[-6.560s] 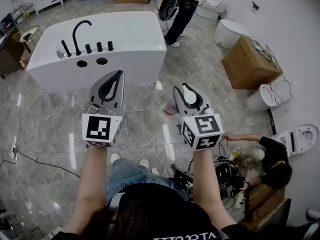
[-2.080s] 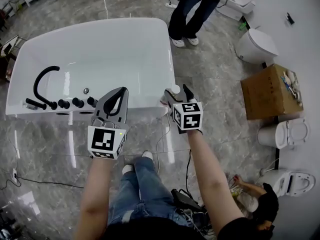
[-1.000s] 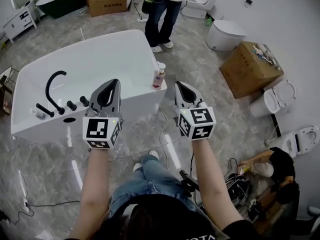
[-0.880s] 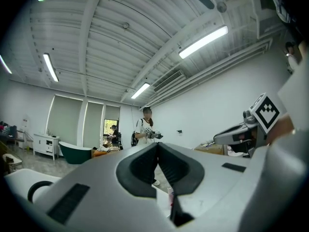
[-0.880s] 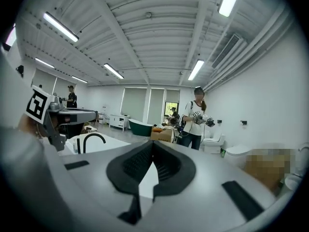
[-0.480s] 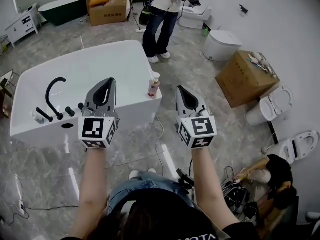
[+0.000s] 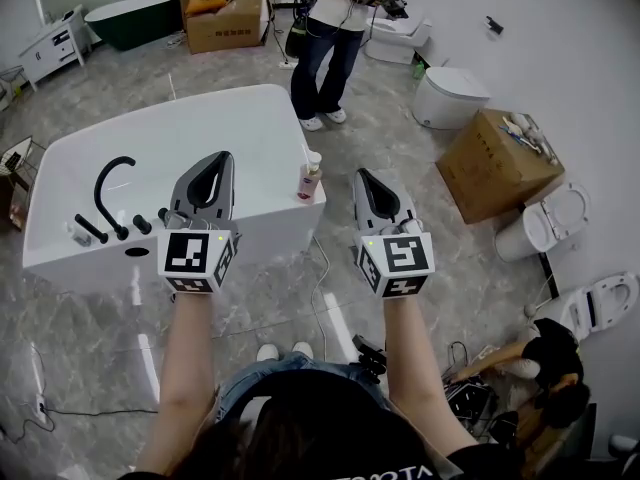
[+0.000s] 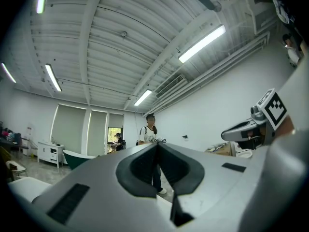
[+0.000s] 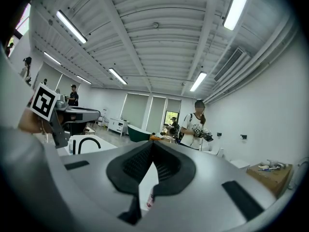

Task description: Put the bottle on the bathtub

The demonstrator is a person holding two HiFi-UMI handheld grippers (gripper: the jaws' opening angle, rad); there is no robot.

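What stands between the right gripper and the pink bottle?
Nothing visible does: the small pink white-capped bottle stands upright on the white bathtub's corner, only grey floor showing between it and the shut right gripper.

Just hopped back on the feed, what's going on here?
A person holds a gripper in each hand in front of a white bathtub. The bottle stands upright on the tub's near right corner, with neither gripper touching it. The left gripper and the right gripper both have their jaws closed with nothing between them. The placing looks done. Another person stands beyond the tub.
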